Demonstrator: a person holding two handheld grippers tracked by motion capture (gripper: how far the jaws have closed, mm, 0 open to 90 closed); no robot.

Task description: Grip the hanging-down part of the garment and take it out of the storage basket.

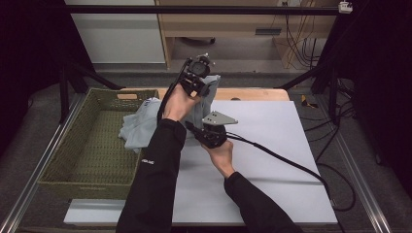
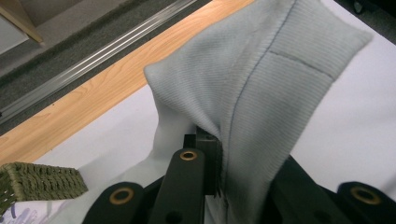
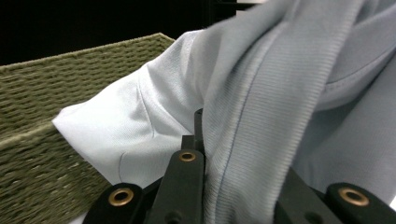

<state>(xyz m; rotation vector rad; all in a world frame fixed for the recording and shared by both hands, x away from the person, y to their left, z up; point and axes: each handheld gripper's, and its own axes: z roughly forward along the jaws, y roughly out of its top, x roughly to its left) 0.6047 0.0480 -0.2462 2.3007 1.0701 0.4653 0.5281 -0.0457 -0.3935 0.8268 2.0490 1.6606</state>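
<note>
High view: the left gripper is closed on the ribbed hem of a pale grey garment, lifted at upper centre; the right gripper is apparently clamped lower on the same band. Soft, light cloth is draped over the woven basket rim. Ribbed edges are best gripped. No legible writing is seen.

— How many things are there to count?
— One pale blue garment, one green woven basket, one white sheet on one wooden table.
— And the tools?
— Two grippers: the left gripper and the right gripper, one per hand.
</note>
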